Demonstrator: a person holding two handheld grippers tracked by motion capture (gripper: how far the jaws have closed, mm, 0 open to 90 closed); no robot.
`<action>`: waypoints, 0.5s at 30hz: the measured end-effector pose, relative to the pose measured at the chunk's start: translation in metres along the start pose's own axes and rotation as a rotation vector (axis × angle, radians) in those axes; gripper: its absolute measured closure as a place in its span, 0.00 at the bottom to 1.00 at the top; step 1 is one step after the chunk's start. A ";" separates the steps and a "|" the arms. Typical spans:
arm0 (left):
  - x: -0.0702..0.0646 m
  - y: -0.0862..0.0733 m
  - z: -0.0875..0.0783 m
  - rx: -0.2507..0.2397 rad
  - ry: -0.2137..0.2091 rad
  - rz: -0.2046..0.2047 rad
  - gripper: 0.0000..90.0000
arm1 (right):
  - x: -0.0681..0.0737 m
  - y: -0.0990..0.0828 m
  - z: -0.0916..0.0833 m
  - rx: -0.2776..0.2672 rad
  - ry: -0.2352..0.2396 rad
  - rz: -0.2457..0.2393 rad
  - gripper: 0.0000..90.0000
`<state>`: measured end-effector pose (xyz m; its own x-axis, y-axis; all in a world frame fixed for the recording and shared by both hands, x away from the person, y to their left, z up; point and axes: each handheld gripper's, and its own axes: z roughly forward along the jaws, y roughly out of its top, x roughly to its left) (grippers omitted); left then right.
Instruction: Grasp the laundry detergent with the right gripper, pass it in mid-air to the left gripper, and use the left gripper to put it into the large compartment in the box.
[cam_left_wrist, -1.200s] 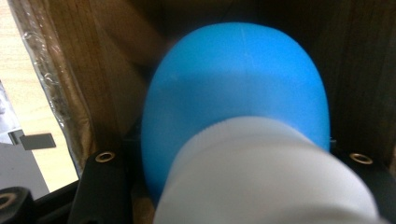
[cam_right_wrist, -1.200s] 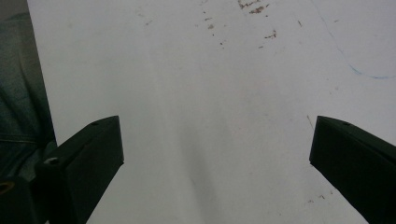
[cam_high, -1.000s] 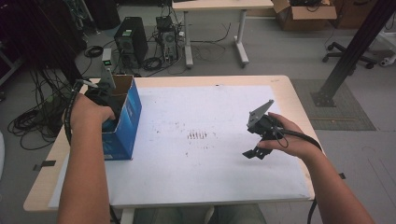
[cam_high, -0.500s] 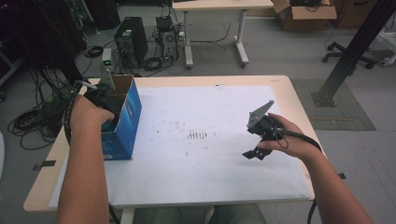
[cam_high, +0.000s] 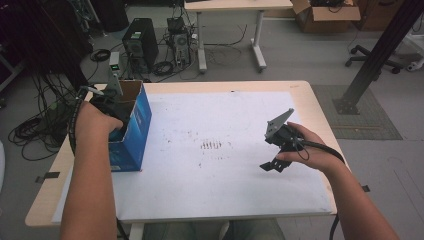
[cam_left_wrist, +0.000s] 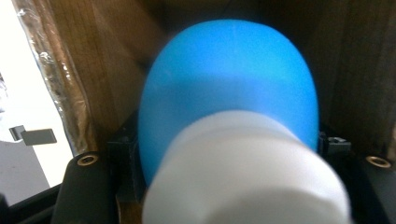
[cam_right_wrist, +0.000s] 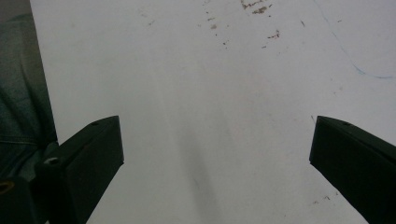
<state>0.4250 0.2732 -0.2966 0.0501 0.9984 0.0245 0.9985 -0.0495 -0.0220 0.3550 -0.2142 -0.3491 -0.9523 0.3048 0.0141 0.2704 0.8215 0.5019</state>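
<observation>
My left gripper (cam_high: 109, 106) reaches down into an open blue cardboard box (cam_high: 132, 137) at the table's left edge. In the left gripper view a rounded blue object with a white cap (cam_left_wrist: 229, 93) lies between its jaws, against the box's brown inner wall (cam_left_wrist: 112, 70). The jaws have just been opening and stand a little apart at the object's two sides. My right gripper (cam_high: 270, 165) rests at the right of the table on the white sheet (cam_high: 215, 185). Its jaws are wide open with nothing between them (cam_right_wrist: 215, 154).
The white sheet covers most of the wooden table (cam_high: 310, 90) and has small dark marks (cam_high: 212, 145) at its middle. Beyond the table, computer cases (cam_high: 137, 42), cables and another table's legs stand on the floor.
</observation>
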 end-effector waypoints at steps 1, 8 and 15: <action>0.000 0.000 0.000 0.000 0.000 0.000 0.35 | 0.000 0.000 0.000 0.000 0.000 0.000 0.03; 0.000 -0.003 -0.007 -0.008 -0.009 -0.002 0.33 | 0.001 0.000 0.000 -0.009 0.000 -0.002 0.03; -0.001 -0.005 -0.014 -0.020 0.000 0.001 0.32 | 0.002 0.000 0.000 -0.010 0.002 -0.005 0.03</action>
<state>0.4199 0.2718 -0.2822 0.0514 0.9984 0.0246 0.9987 -0.0514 -0.0021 0.3535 -0.2133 -0.3493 -0.9541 0.2993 0.0134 0.2638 0.8181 0.5110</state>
